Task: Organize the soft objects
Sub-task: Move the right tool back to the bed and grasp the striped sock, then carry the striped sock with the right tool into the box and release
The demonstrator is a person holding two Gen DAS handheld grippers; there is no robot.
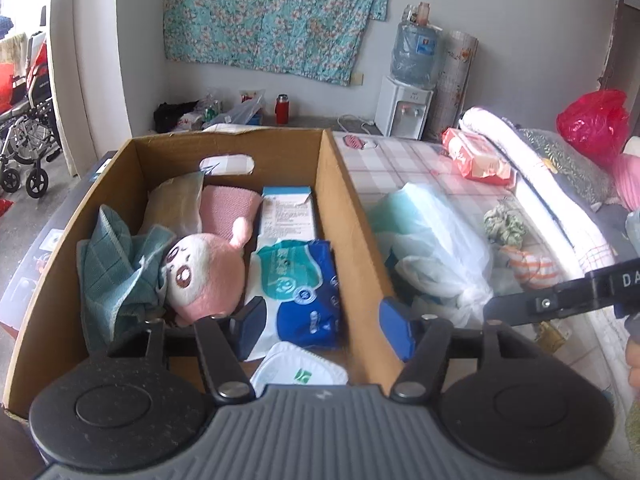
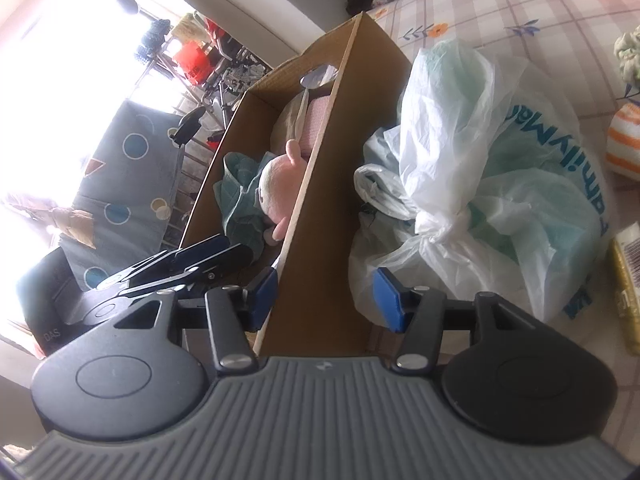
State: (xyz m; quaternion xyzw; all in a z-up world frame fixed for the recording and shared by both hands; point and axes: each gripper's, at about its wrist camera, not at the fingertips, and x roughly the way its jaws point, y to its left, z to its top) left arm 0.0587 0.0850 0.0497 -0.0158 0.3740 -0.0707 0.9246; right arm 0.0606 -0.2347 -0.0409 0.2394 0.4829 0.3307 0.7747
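A cardboard box (image 1: 348, 204) stands on the bed and holds a pink plush (image 1: 204, 276), a teal cloth (image 1: 116, 272), a blue wipes pack (image 1: 304, 292), a pink towel (image 1: 228, 208) and a white mask pack (image 1: 300, 368). My left gripper (image 1: 324, 330) is open at the box's near end, one finger over the wipes pack, the other outside the right wall. My right gripper (image 2: 326, 298) is open too, straddling that same wall (image 2: 320, 200) without pressing it. A knotted white plastic bag (image 2: 480, 184) of soft items lies just right of the box. The plush (image 2: 276, 184) also shows in the right wrist view.
On the checked sheet (image 1: 392, 160) lie a green scrunchie (image 1: 504, 224), an orange striped sock (image 1: 532, 264) and a red tissue pack (image 1: 476, 156). Folded bedding (image 1: 520, 152) and a red bag (image 1: 592, 120) sit at the right. A water dispenser (image 1: 404, 108) and a wheelchair (image 1: 28, 128) stand beyond.
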